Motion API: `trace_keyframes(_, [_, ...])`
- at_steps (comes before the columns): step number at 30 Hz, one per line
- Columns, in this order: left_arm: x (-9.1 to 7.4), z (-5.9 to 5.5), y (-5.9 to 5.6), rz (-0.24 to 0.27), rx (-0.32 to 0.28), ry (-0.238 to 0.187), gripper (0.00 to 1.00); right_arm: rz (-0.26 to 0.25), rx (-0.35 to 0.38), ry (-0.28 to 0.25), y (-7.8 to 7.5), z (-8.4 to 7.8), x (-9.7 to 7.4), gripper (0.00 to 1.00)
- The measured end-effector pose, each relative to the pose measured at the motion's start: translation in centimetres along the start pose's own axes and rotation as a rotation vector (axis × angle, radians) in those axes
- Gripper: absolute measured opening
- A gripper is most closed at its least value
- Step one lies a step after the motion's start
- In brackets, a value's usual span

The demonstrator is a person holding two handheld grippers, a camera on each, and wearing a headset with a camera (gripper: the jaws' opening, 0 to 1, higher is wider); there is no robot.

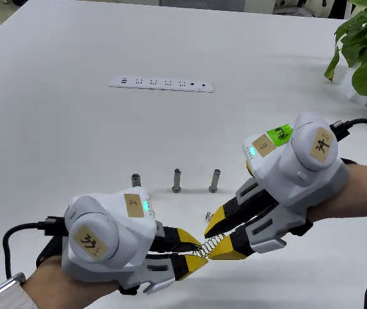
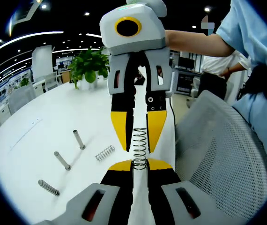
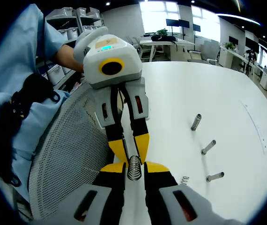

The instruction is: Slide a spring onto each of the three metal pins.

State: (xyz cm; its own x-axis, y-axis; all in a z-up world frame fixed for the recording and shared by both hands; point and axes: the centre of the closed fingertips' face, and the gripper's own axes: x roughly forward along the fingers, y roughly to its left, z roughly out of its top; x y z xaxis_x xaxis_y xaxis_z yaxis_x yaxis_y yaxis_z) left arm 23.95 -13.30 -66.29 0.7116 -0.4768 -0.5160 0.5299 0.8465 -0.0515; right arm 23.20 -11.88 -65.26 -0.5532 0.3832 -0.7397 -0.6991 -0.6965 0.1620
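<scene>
Clearly we have the held spring point(image 1: 210, 244) bridged between both tools, low in the head view. The left gripper point(image 1: 199, 253) is clamped on its 8 o'clock end, and the right gripper point(image 1: 217, 243) has its jaws pressed in on the 2 o'clock end, so both look closed on it. Its long axis runs nearly flat, from 8 to 2 o'clock, while the pins stand upright in a row at about 12 o'clock from it. The left pin point(image 1: 136, 180) wears a spring. The middle pin point(image 1: 176, 180) and right pin point(image 1: 214, 180) are bare, and a loose spring point(image 1: 208, 217) lies on the table point(image 1: 55, 129) between the row and our jaws. We judge the right gripper nearer the bare pins, with the right pin almost straight out at 12 o'clock from its tips. So the coming move turns on the axis: one gripper must let go, and the held spring must be tipped from flat to upright, open end down, before it can drop over a pin top.
</scene>
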Motion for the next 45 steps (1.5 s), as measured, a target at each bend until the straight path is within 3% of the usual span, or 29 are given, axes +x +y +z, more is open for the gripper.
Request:
trace_keyframes(10, [0.1,0.6,-0.3,-0.004,-0.001,-0.014,0.10,0.014,0.005,0.009,0.4,-0.1,0.3,0.14])
trace_keyframes(27, [0.2,0.5,-0.3,-0.014,-0.011,-0.018,0.10,0.020,0.021,0.024,0.5,-0.3,0.2,0.12])
trace_keyframes(37, [0.2,0.7,0.1,0.005,-0.017,-0.029,0.12,0.007,0.009,0.037,-0.1,-0.3,0.1,0.12])
trace_keyframes(40, [0.2,0.3,0.4,0.015,-0.020,-0.022,0.16,-0.001,0.006,0.040,-0.2,-0.3,0.0,0.12])
trace_keyframes(45, [-0.1,-0.6,1.5,0.074,-0.056,-0.017,0.31,-0.036,0.005,0.037,-1.1,-0.3,-0.1,0.12])
